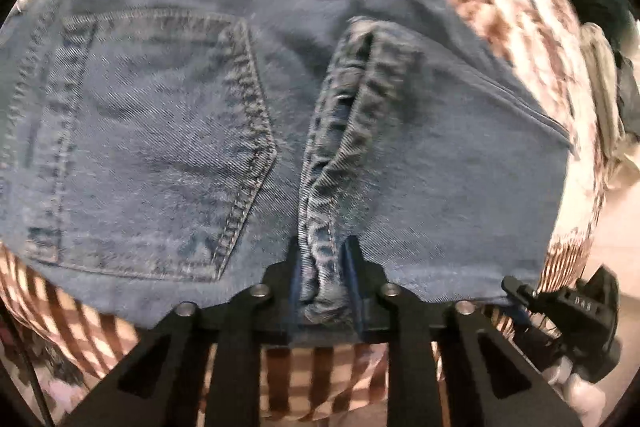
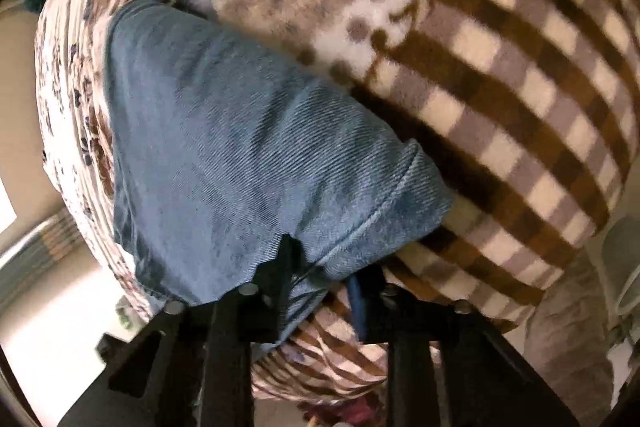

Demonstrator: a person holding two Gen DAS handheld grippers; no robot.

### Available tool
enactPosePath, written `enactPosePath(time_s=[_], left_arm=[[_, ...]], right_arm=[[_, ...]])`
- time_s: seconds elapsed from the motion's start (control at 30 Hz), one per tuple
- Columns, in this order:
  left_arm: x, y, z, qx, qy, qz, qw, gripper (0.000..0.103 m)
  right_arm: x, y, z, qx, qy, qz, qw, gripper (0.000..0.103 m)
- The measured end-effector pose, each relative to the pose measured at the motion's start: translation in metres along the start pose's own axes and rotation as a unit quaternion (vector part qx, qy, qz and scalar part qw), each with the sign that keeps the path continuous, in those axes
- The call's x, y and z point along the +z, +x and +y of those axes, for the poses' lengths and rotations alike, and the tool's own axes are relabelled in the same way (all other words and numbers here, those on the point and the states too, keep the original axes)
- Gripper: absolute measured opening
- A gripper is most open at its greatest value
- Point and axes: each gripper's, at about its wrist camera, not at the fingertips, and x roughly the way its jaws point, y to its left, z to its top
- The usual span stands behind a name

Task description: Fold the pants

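The blue denim pants (image 1: pixel 168 131) lie on a patterned blanket, back pocket up at the left. In the left wrist view, my left gripper (image 1: pixel 323 267) is shut on the bunched hem edge (image 1: pixel 324 287) of a folded layer near the front. My right gripper (image 1: pixel 560 303) shows at the lower right, at the pants' right edge. In the right wrist view, a folded denim layer (image 2: pixel 240 147) with a stitched hem runs away from me. My right gripper (image 2: pixel 324 275) is shut on the hem corner (image 2: pixel 344 259).
The blanket (image 2: pixel 500 87) has brown and grey checks on one part and a floral print (image 1: pixel 500 7) on another. A pale floor (image 2: pixel 52 307) lies beyond the bed edge at the left. A heap of cloth (image 1: pixel 608 99) sits at the far right.
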Motion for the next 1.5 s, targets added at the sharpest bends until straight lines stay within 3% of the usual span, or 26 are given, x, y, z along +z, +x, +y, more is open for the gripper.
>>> enactPosePath(time_s=[0.1, 0.17, 0.3, 0.37, 0.43, 0.47, 0.6, 0.73, 0.87, 1.0, 1.03, 1.13, 1.27, 1.3, 1.33, 1.5], left_arm=[[-0.009, -0.013, -0.005, -0.006, 0.003, -0.003, 1.0, 0.015], [-0.013, -0.002, -0.001, 0.011, 0.017, 0.016, 0.9997, 0.015], [-0.005, 0.009, 0.015, 0.015, 0.008, 0.046, 0.9988, 0.018], [0.006, -0.009, 0.013, 0.009, 0.003, 0.044, 0.999, 0.018], [0.015, -0.042, 0.009, -0.006, 0.011, 0.008, 0.9999, 0.02], [0.023, -0.056, 0.006, -0.001, 0.016, -0.015, 0.9998, 0.022], [0.065, -0.055, -0.001, -0.003, 0.028, -0.064, 0.9976, 0.029], [0.099, -0.001, -0.008, 0.0, 0.048, -0.033, 0.9983, 0.029], [0.097, 0.007, -0.015, 0.016, 0.084, -0.031, 0.9959, 0.029], [0.093, -0.02, -0.004, -0.02, 0.061, -0.053, 0.9965, 0.029], [0.09, -0.028, 0.0, -0.045, 0.052, -0.053, 0.9962, 0.029], [0.085, -0.029, 0.003, -0.075, 0.052, -0.046, 0.9948, 0.029], [0.087, 0.004, -0.016, -0.012, 0.094, -0.041, 0.9947, 0.028], [0.086, 0.007, -0.019, 0.002, 0.105, -0.049, 0.9932, 0.021], [0.085, 0.005, -0.022, 0.004, 0.115, -0.061, 0.9916, 0.016], [0.078, -0.019, -0.021, 0.014, 0.104, -0.116, 0.9877, 0.015]], right_arm=[[-0.005, -0.013, 0.007, -0.007, -0.023, -0.012, 1.0, 0.016], [-0.003, -0.015, 0.008, -0.011, -0.029, -0.008, 0.999, 0.016], [0.006, 0.002, 0.006, -0.032, -0.047, 0.032, 0.998, 0.018], [0.009, -0.004, 0.003, -0.025, -0.044, 0.044, 0.998, 0.028], [0.007, -0.015, 0.004, -0.034, -0.062, 0.061, 0.996, 0.043], [0.004, -0.025, 0.007, -0.038, -0.075, 0.062, 0.995, 0.046], [-0.003, -0.06, 0.02, -0.063, -0.132, 0.034, 0.989, 0.048], [0.006, -0.071, 0.046, -0.076, -0.175, 0.001, 0.982, 0.048], [0.022, -0.073, 0.071, -0.083, -0.208, -0.035, 0.974, 0.048], [0.033, -0.073, 0.079, -0.082, -0.204, -0.037, 0.975, 0.048], [0.034, -0.071, 0.08, -0.081, -0.205, -0.037, 0.975, 0.048], [0.034, -0.063, 0.079, -0.09, -0.202, -0.039, 0.975, 0.048], [0.036, -0.048, 0.075, -0.092, -0.182, -0.033, 0.978, 0.048], [0.036, -0.046, 0.074, -0.096, -0.181, -0.035, 0.978, 0.048], [0.036, -0.046, 0.073, -0.099, -0.181, -0.038, 0.978, 0.048], [0.035, -0.044, 0.074, -0.113, -0.195, -0.048, 0.973, 0.048]])
